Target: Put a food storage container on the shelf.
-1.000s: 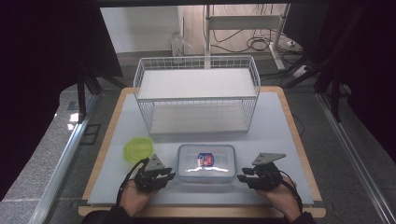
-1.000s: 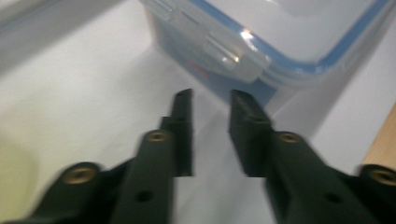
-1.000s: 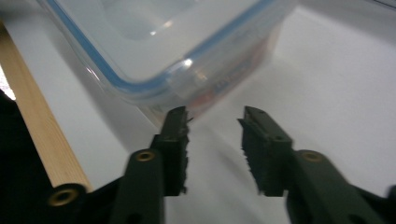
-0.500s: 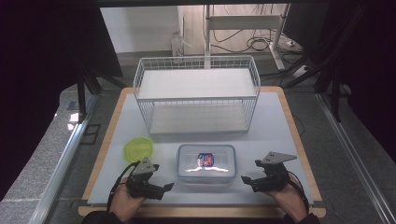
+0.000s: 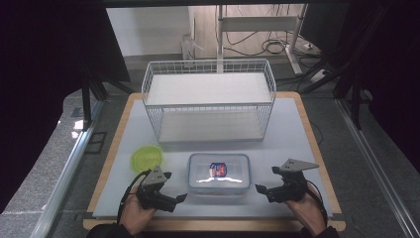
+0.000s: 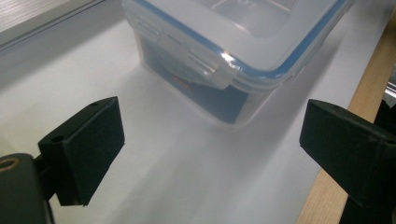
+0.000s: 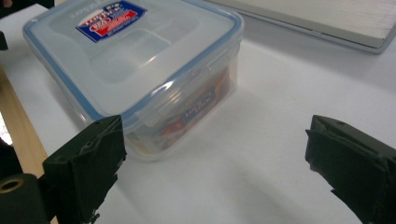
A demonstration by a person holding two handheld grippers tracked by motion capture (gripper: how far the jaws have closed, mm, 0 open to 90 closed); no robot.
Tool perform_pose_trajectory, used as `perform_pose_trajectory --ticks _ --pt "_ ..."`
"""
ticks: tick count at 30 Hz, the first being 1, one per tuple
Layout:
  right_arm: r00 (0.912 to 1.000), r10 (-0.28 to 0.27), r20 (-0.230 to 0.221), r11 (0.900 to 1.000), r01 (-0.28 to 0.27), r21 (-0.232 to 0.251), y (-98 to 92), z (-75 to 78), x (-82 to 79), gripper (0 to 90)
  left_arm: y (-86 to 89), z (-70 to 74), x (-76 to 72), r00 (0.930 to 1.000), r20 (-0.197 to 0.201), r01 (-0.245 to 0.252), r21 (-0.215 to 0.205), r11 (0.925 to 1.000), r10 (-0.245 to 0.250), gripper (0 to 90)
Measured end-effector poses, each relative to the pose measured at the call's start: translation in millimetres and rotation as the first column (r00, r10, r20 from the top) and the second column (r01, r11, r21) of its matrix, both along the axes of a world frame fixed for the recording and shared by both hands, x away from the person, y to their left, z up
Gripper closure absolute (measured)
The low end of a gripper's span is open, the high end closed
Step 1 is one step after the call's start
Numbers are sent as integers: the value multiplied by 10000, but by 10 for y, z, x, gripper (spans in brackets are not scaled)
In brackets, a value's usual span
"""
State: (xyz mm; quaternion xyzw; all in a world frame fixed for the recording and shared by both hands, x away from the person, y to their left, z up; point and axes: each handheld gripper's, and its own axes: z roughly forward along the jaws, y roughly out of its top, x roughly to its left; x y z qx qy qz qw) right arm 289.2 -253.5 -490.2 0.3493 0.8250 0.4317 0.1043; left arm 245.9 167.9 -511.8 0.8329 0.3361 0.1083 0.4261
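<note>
- Clear plastic, blue-sealed along the rim: the lidded container (image 5: 218,173) sits near the front edge of the white mat (image 5: 297,129), between your two grippers and touching neither.
- A red-and-blue label (image 5: 218,169) marks the lid, and a printed packet shows through the side wall in the right gripper view, too blurred to read.
- Your left gripper (image 5: 171,191) is just left of the container, its jaws spread wide with nothing between them. In the left gripper view its black pads (image 6: 88,140) frame a corner of the container (image 6: 224,51) and one of the lid's side latches (image 6: 187,53), which lies folded down.
- Your right gripper (image 5: 265,181) is just right of the container, its jaws likewise wide apart and empty. In its own view the container (image 7: 140,65) lies ahead and towards the left pad (image 7: 91,163); the right pad hangs over bare mat.
- Your left hand (image 5: 133,213) and right hand (image 5: 307,210) come in from the bottom edge, over the wooden border of the table (image 5: 111,153).
- A yellow-green round lid or dish (image 5: 146,158) lies flat on the mat, just beyond your left gripper and well left of the container. You cannot tell which it is from here.
- A white wire rack (image 5: 208,101) with two white shelves stands upright at the back of the mat, behind the container and apart from it.
</note>
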Motion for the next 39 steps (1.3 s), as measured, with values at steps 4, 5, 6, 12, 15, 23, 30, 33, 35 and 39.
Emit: perform_pose_trajectory --ticks 4,5,6,12,15,23,30,33,35,39 --pt "10000 48 -49 10000 -48 -26 38 14 7 42 -31 45 43 10000 16 66 -93 9999 -66 66" --pt "10000 48 -49 10000 -48 -26 38 14 7 42 -38 62 62 10000 -60 74 -163 9998 -75 66" --pt "10000 73 -59 10000 -73 -9 50 20 11 41 -45 87 90 9998 -187 84 -216 9997 -88 67" --pt "9999 119 51 9999 -119 11 161 75 48 35 -84 175 239 9985 -537 104 -523 9986 -132 58" --pt "9999 119 117 9999 -118 -67 224 94 59 34 -141 179 312 9971 -739 159 -379 9992 -187 53" --pt "9943 825 -678 9959 -848 -318 432 67 146 0 -258 139 454 9893 -1390 382 -452 9982 -442 23" --pt "9846 980 -1450 9947 -1015 -172 510 47 245 15 -318 80 573 9777 -2025 399 -821 9958 -559 22" --pt "9764 1075 -1876 9941 -1082 65 522 15 322 32 -338 58 611 9716 -2282 416 -966 9945 -628 0" --pt "9650 1234 -2315 9922 -1158 463 530 -27 383 34 -333 34 632 9653 -2510 431 -1176 9921 -717 0" --pt "9570 1258 -2615 9913 -1109 710 543 -55 433 33 -325 -8 657 9541 -2898 313 -1563 9872 -762 0"
